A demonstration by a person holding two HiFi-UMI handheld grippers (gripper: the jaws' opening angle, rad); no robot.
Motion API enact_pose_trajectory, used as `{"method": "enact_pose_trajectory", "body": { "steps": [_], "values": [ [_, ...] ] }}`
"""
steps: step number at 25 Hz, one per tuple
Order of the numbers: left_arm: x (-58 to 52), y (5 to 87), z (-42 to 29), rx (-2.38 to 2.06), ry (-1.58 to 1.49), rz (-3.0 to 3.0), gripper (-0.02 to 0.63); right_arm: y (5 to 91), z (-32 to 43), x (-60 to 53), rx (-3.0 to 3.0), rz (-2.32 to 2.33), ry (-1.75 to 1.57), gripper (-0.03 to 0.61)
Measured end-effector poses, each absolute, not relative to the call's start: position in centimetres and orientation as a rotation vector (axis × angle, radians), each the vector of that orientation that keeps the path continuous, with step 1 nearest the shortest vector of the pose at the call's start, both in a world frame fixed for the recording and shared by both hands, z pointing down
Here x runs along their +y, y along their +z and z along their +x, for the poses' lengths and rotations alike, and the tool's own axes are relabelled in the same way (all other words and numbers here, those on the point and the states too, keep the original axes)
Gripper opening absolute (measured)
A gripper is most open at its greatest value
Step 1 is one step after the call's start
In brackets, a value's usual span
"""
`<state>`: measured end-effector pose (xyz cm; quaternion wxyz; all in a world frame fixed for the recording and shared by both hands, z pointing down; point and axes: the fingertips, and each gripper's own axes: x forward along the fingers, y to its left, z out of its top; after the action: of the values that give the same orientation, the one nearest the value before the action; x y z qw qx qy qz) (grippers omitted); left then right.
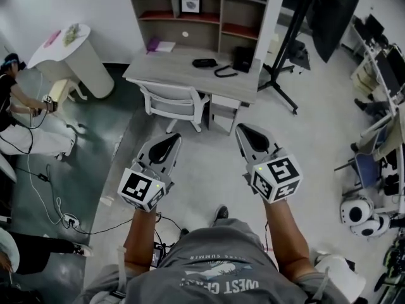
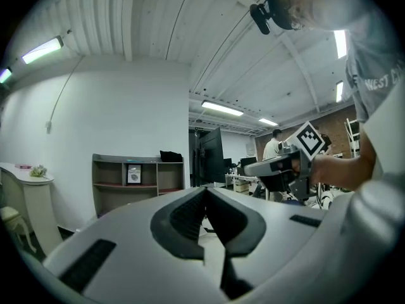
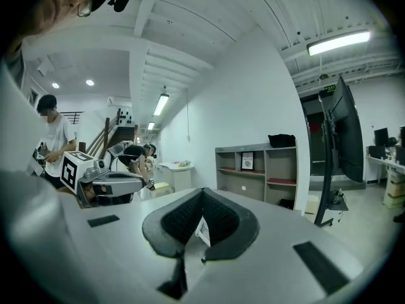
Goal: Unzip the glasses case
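At 12 o'clock in the head view stands a grey desk (image 1: pixel 152 73) with a shelf unit (image 1: pixel 212 18) on its back part. On the desk top, near the middle, lies the glasses case (image 1: pixel 204 63), a small dark oblong thing, and it is closed as far as I can see. A dark looped strap (image 1: pixel 224 73) lies just beside it at 4 o'clock. A pale chair (image 1: pixel 174 102) is pushed against the front of the desk. At 6 o'clock are the person's two arms. The left gripper (image 1: pixel 169 141) and the right gripper (image 1: pixel 245 133) are side by side above the floor (image 1: pixel 316 144), both pointing toward the desk and well apart from the case.

Seen from the left gripper view, the jaws of the left gripper (image 2: pixel 205 192) are pressed together and nothing is between them. The shelf unit is at 9 o'clock, and the right gripper (image 2: pixel 250 168) is at 3 o'clock.

Seen from the right gripper view, the jaws of the right gripper (image 3: pixel 202 194) are also pressed together and hold nothing. The shelf unit is at 2 o'clock, and the left gripper (image 3: pixel 143 181) is at 9 o'clock.
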<state>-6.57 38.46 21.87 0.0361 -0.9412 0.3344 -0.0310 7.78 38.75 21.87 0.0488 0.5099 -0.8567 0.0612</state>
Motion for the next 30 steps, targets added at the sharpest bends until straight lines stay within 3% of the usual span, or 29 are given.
{"method": "enact_pose_trajectory", "body": {
  "steps": [14,30],
  "values": [
    [33.8,22.1,1.1,1.099,-0.2,-2.835,-0.002,23.1,16.1,32.3,-2.687,1.499,0.255,0.012],
    [27.1,23.3,4.3,0.934,-0.214,-2.883,-0.002,24.3,18.9,28.2,-2.599,1.615,0.284,0.012]
  ]
}}
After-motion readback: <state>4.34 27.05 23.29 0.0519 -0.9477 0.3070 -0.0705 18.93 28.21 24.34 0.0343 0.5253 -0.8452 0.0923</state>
